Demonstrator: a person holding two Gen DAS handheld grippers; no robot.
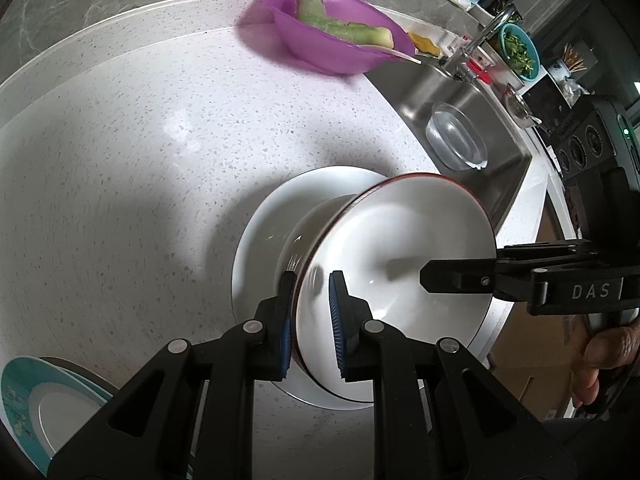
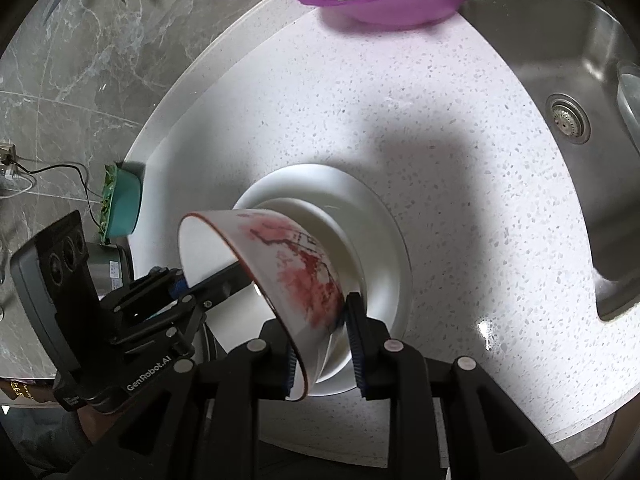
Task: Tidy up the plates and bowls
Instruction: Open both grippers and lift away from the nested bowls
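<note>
L gripper [image 1: 312, 304] reached in low and level, pads astride the red-rimmed bowl [image 1: 400, 264] rim w/ a gap on the inner side, so can't tell if it pinched. R gripper [image 2: 320, 344] came from the opposite side, jaws narrow, clamped on that bowl's wall. Bowl was tipped on edge over 2 stacked white dishes [image 2: 384, 220]. Writing: "DAS" [image 1: 590, 291], "GenRobot.AI" [image 2: 149, 373]. 1 purple bowl [image 1: 336, 36] sat far behind the dishes; 1 teal plate [image 1: 20, 400] near-left of them.

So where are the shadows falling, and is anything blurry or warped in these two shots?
Left wrist view: dark shadow on the countertop left of the white plate; fisheye bends the counter edge. Right wrist view: a broad shadow behind the red-patterned bowl, glare beside the sink.
</note>
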